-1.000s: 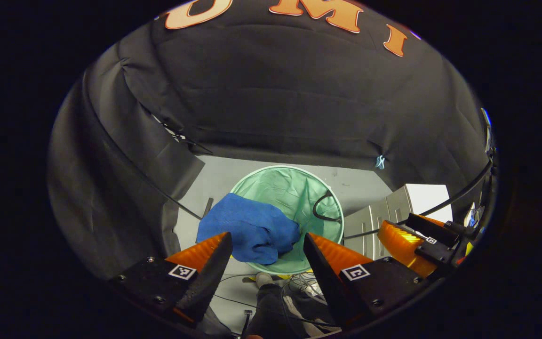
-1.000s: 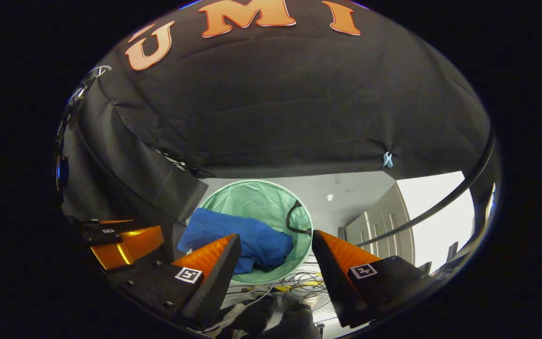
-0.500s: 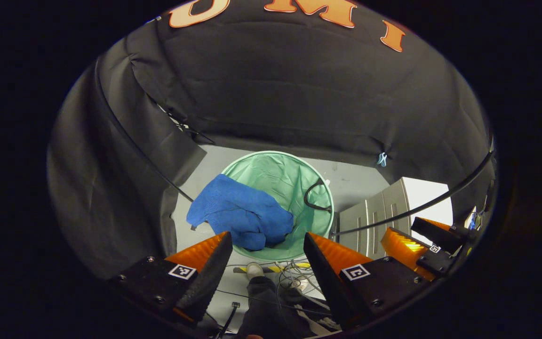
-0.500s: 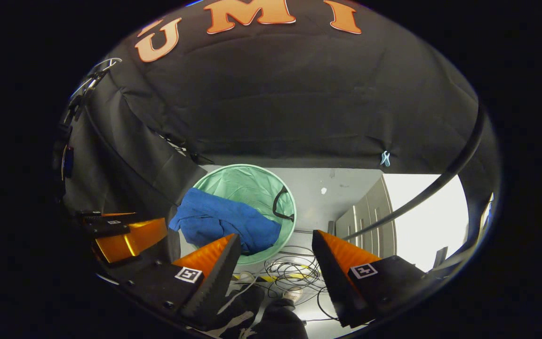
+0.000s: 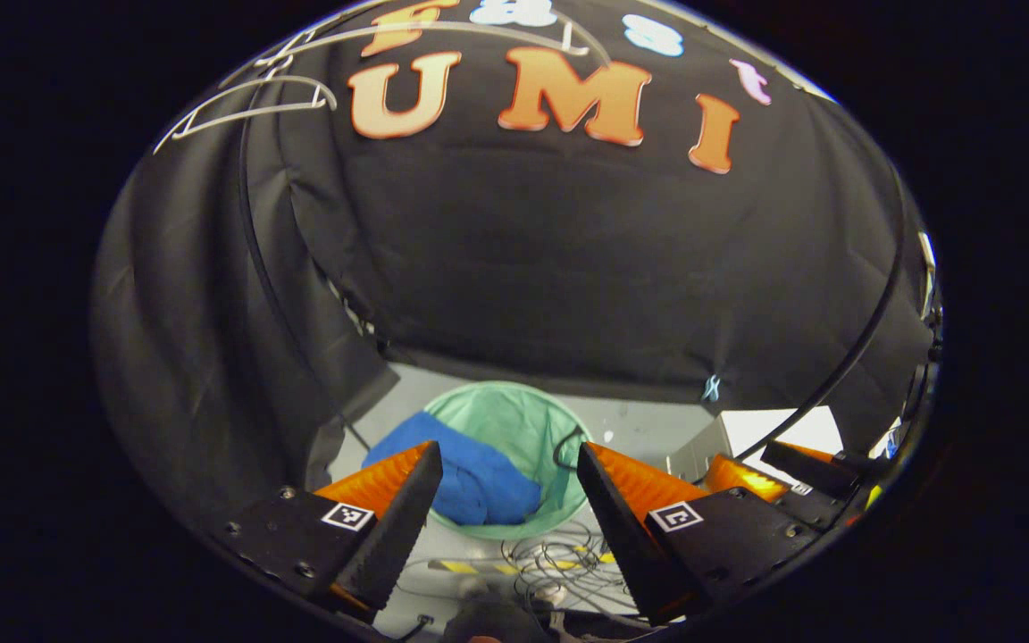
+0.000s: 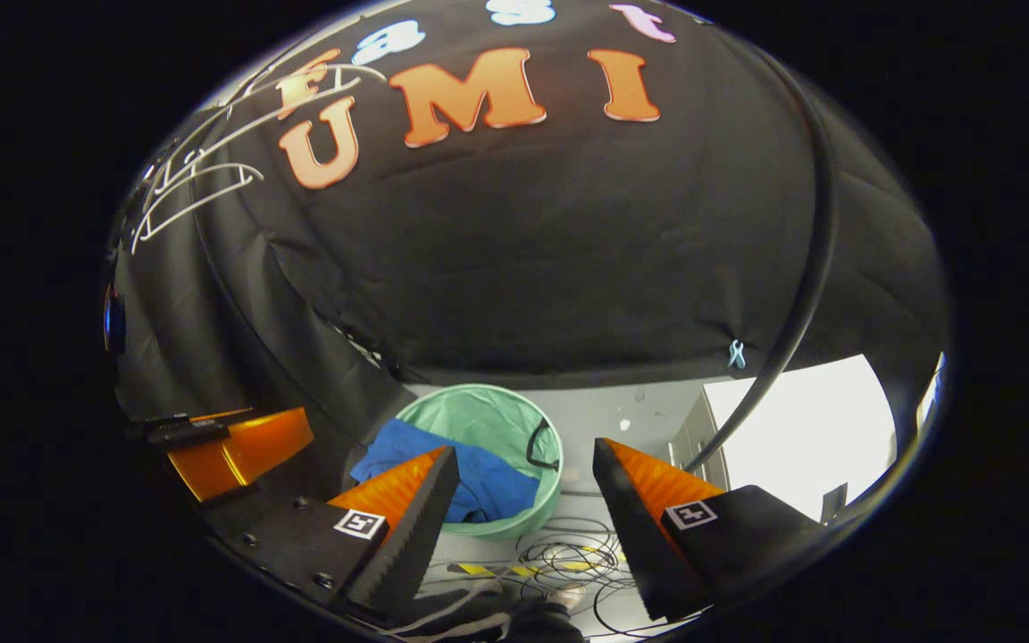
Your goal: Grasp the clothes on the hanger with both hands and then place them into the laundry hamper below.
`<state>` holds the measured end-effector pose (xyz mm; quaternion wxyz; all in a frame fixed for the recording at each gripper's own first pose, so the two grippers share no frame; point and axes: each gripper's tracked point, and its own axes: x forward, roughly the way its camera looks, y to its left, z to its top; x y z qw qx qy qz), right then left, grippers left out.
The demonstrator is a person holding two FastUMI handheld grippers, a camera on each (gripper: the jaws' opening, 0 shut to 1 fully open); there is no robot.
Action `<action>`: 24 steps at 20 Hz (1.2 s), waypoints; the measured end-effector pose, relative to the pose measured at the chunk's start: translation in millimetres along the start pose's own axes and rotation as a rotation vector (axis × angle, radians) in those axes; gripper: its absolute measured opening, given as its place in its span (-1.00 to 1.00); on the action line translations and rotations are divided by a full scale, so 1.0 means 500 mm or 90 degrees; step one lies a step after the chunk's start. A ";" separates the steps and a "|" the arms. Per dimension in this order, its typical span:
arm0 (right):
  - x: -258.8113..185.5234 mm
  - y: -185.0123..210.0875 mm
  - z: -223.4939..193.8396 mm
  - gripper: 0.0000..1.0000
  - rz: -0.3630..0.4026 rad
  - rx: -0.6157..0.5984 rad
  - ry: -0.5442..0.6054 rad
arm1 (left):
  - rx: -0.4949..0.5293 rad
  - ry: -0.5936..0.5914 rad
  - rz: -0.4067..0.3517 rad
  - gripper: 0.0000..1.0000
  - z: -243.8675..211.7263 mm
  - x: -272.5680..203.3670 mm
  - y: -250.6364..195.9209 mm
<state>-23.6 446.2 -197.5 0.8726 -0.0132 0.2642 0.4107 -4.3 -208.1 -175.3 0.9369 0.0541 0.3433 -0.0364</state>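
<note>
The blue garment [image 5: 479, 482] lies in the round mint-green laundry hamper [image 5: 523, 420] on the floor, with one side draped over the hamper's left rim; it is also seen as the blue garment [image 6: 470, 478] in the hamper [image 6: 488, 415]. My left gripper [image 5: 507, 522] is open and holds nothing, well above the hamper. My right gripper [image 6: 523, 527] is likewise open with nothing between its fingers. The right gripper's body [image 5: 747, 478] shows at the right of the left gripper view, and the left gripper's body [image 6: 238, 442] at the left of the right gripper view. Bare white hangers [image 5: 246, 107] hang at the upper left.
A black curved pole [image 6: 809, 268] runs down the right side. Loose cables [image 6: 568, 558] and yellow-black tape lie on the floor in front of the hamper. A pale cabinet [image 5: 765, 429] stands to the hamper's right. White hangers [image 6: 202, 179] hang on the left.
Both grippers have risen and tilted upward, staying open. The hamper with the blue garment now looks smaller and lower, and the hangers have come into sight at the top left.
</note>
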 end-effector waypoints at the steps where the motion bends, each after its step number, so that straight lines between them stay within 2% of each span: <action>1: -0.019 0.003 0.012 0.97 0.000 0.002 -0.025 | 0.009 -0.028 -0.011 0.94 0.030 -0.019 -0.007; 3: -0.052 -0.002 0.043 0.97 -0.016 0.012 -0.066 | 0.027 -0.079 -0.037 0.94 0.094 -0.052 -0.020; 7: -0.115 0.006 0.110 0.96 -0.052 0.018 -0.147 | 0.030 -0.136 -0.083 0.93 0.163 -0.097 -0.002; 12: -0.212 0.062 0.208 0.96 -0.080 -0.044 -0.253 | 0.028 -0.207 -0.095 0.92 0.235 -0.183 0.076; 13: -0.230 0.079 0.233 0.79 -0.077 -0.042 -0.272 | 0.021 -0.215 -0.104 0.92 0.246 -0.201 0.089; 14: -0.245 0.097 0.252 0.96 -0.071 -0.034 -0.289 | 0.017 -0.229 -0.108 0.92 0.263 -0.214 0.109; 15: -0.261 0.113 0.273 0.96 -0.068 -0.025 -0.303 | 0.017 -0.242 -0.105 0.92 0.279 -0.226 0.130; 16: -0.281 0.125 0.291 0.78 -0.068 -0.020 -0.315 | 0.018 -0.256 -0.102 0.92 0.299 -0.232 0.148; 18: -0.311 0.149 0.335 0.77 -0.069 -0.013 -0.355 | 0.020 -0.299 -0.102 0.89 0.357 -0.252 0.178; 19: -0.318 0.160 0.342 0.96 -0.063 0.000 -0.365 | 0.023 -0.315 -0.102 0.87 0.378 -0.262 0.189; 20: -0.318 0.170 0.332 1.00 -0.060 0.008 -0.356 | 0.025 -0.330 -0.100 0.86 0.395 -0.264 0.198; 21: -0.313 0.173 0.322 0.76 -0.066 -0.002 -0.345 | 0.027 -0.339 -0.101 0.84 0.406 -0.266 0.207; 24: -0.315 0.163 0.313 0.76 -0.122 -0.098 -0.348 | 0.038 -0.347 -0.109 0.84 0.419 -0.259 0.213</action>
